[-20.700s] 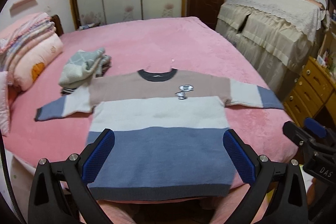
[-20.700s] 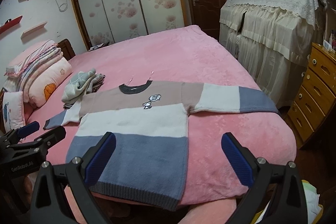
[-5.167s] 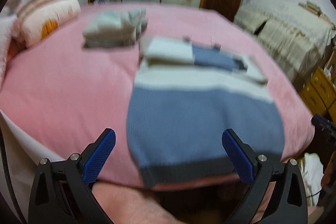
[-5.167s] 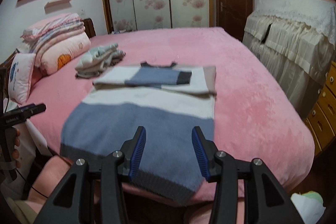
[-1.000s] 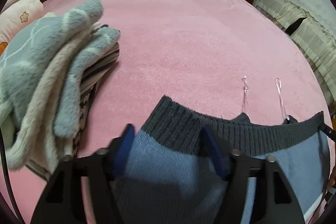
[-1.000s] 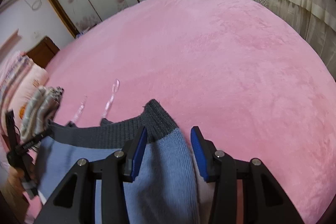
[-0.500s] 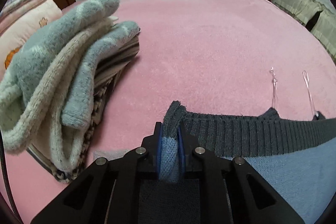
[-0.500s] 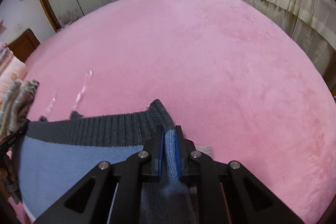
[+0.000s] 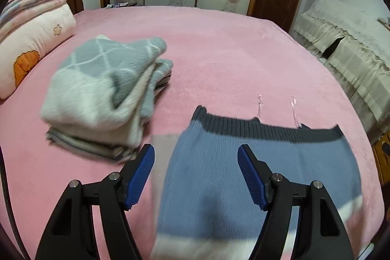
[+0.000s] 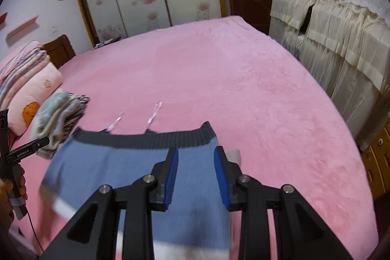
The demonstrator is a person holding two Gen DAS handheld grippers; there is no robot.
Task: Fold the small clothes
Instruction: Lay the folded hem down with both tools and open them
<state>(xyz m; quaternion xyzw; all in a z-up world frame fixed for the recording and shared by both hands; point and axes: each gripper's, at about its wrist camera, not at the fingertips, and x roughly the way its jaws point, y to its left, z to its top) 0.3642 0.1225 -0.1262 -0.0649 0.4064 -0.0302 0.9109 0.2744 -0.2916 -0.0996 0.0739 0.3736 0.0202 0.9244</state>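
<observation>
The sweater point(image 9: 256, 167) lies folded on the pink bed point(image 9: 231, 48), its blue band on top and its dark ribbed hem turned toward the far side. The left claw point(image 9: 196, 162) hangs above the sweater's left edge with its jaws standing wide; they have just been opening, and nothing is pressed between the blue pads. The cloth shows beyond the gap, with the left finger over bare bed and a strip of beige cloth, and the right finger over the blue knit. The right claw point(image 10: 196, 162) hangs over the sweater's right part, near the right-hand corner of the hem. Its jaws stand narrow but apart, having just been opening too; the blue knit shows through the gap and no pad pinches it.

The sweater point(image 10: 136, 162) is a striped knit: a broad blue band, a dark grey ribbed hem along the far edge, a white band at the near edge, and a little beige peeking out at the left and right sides under the blue. The hem line runs roughly straight, with its two corners slightly raised. Two thin pale ribbon loops point(image 9: 292, 109) stick out from under the hem onto the bed. Parts of the cloth are blurred.

Just to the left of the sweater sits a pile of folded clothes point(image 9: 104, 91), grey and cream and fluffy, near but not touching it.
</observation>
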